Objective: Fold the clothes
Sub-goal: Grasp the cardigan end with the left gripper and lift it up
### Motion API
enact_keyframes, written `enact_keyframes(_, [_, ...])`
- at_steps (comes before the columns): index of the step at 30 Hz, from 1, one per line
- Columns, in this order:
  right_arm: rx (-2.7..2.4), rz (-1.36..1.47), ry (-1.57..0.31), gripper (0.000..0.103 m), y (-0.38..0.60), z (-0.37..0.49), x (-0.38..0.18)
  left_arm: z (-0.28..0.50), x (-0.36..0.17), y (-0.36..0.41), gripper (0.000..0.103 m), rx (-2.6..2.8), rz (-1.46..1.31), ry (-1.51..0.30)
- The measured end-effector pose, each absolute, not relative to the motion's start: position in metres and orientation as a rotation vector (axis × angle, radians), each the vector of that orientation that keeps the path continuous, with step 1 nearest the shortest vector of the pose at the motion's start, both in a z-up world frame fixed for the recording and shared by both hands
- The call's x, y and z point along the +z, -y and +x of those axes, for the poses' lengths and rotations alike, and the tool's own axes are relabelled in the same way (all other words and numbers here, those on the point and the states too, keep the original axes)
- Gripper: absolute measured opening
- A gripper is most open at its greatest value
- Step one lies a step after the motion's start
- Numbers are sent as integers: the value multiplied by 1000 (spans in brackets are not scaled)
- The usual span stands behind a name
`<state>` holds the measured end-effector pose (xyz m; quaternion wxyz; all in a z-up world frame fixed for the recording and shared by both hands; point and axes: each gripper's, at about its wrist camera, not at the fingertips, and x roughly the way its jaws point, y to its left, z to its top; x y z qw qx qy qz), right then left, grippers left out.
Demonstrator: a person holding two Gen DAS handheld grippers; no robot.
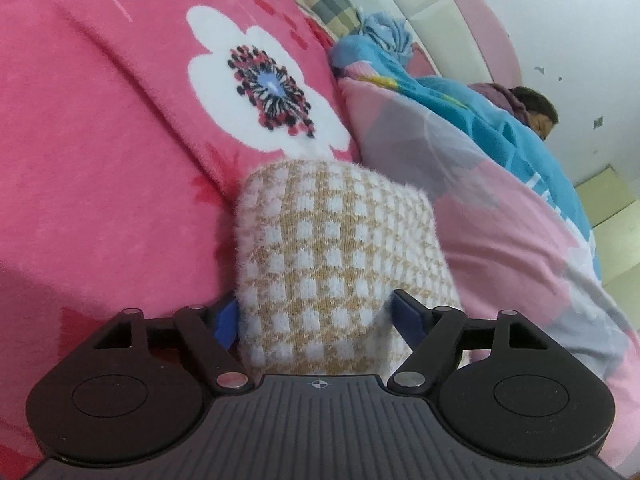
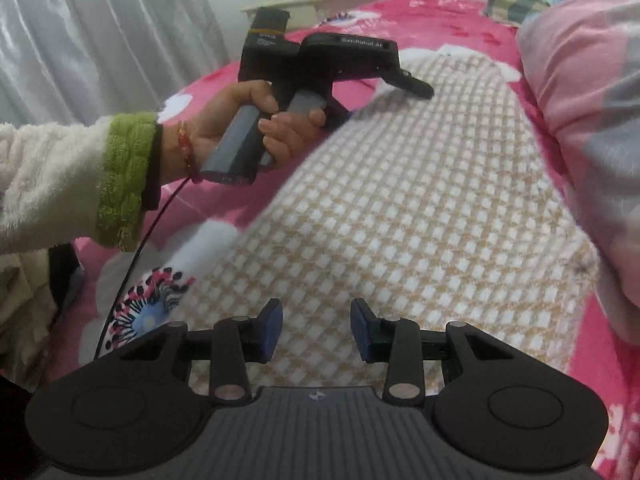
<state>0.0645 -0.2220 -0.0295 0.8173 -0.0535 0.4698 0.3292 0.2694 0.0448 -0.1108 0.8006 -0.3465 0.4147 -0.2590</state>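
Covering most of the bed, the pink fleece blanket [image 2: 352, 26] with big white flowers lies under everything I work on. On it, from my right tongs' camera, the checked knit garment [image 2: 420, 216] spreads from the six o'clock edge up toward twelve: fuzzy, in small white squares on a tan ground, its far end rounded. At three o'clock a pink and grey quilt [image 2: 580, 92] bulges right beside it. My left hand [image 2: 256, 128], in a cream sleeve with a green cuff, grips the left tongs [image 2: 416, 88] at eleven o'clock over the garment's far end. My right tongs [image 2: 316, 330] hang over the near end, blue pads apart, nothing between them.

Only my left camera shows a rounded fold of that garment [image 1: 332, 264] rising between my left tongs [image 1: 314, 316]; the jaws stand wide, and I think the pads just flank the knit rather than pinch it. At two o'clock there, a person [image 1: 536, 114] lies under a blue cover.
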Motion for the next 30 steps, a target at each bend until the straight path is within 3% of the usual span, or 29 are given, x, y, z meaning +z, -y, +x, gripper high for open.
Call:
enact_keyframes(5, [680, -142, -993, 41, 210, 58, -47, 262, -105, -41, 59, -503, -732, -861])
enact_keyframes(14, [637, -198, -960, 41, 200, 45, -48, 238, -54, -42, 46, -600, -745, -734])
enact_keyframes(19, [633, -202, -962, 41, 197, 44, -36, 217, -17, -35, 45, -736, -659, -623])
enact_keyframes(24, [725, 112, -973, 39, 199, 61, -5, 206, 3, -30, 45, -841, -606, -558])
enact_keyframes(30, [675, 108, -996, 41, 164, 83, -48, 186, 7, -6, 43, -896, -479, -560])
